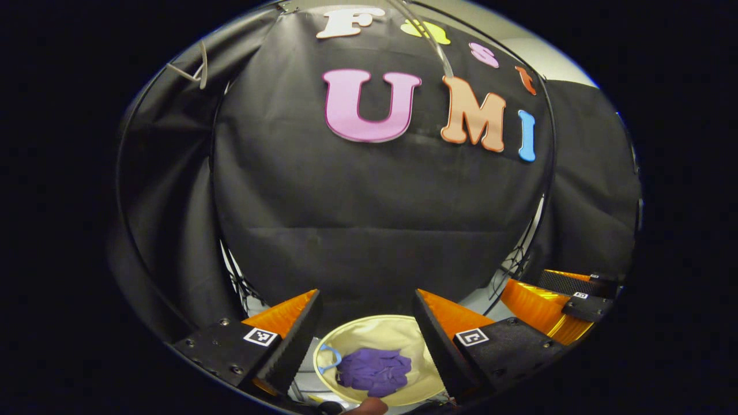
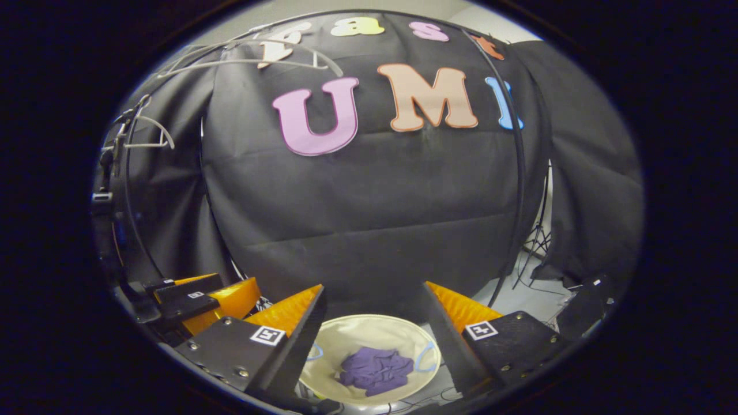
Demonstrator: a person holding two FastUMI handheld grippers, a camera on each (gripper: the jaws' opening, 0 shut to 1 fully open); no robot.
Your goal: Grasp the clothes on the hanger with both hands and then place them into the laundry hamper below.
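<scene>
purple clothes [image 1: 375,372] lie crumpled in a heap at the bottom of the cream laundry hamper [image 1: 369,331], which sits on the floor below both grippers; the same heap [image 2: 376,369] shows in the right gripper view, a little toward the near side of the round hamper [image 2: 369,331]. the hamper has a pale blue handle loop [image 1: 330,357] on its rim, and the right gripper view shows a loop on each side. nearest the camera in the left gripper view, the left gripper [image 1: 367,331] has its jaws spread wide with nothing between them, framing the hamper well above it. in the right gripper view the right gripper [image 2: 373,328] is likewise spread wide and holds nothing, poised over the hamper. each view also catches the other gripper off to the side, the right one at [image 1: 553,302] and the left one at [image 2: 196,300]. beyond the hamper is pale floor [image 2: 519,297] with some thin cables, then the black cloth wall [image 2: 375,202]. high up, bare wire hangers [image 2: 253,55] hang from a rail, another hanger [image 2: 147,132] lower at the left, and one more hanger [image 1: 193,69] shows at the top left of the left gripper view.
</scene>
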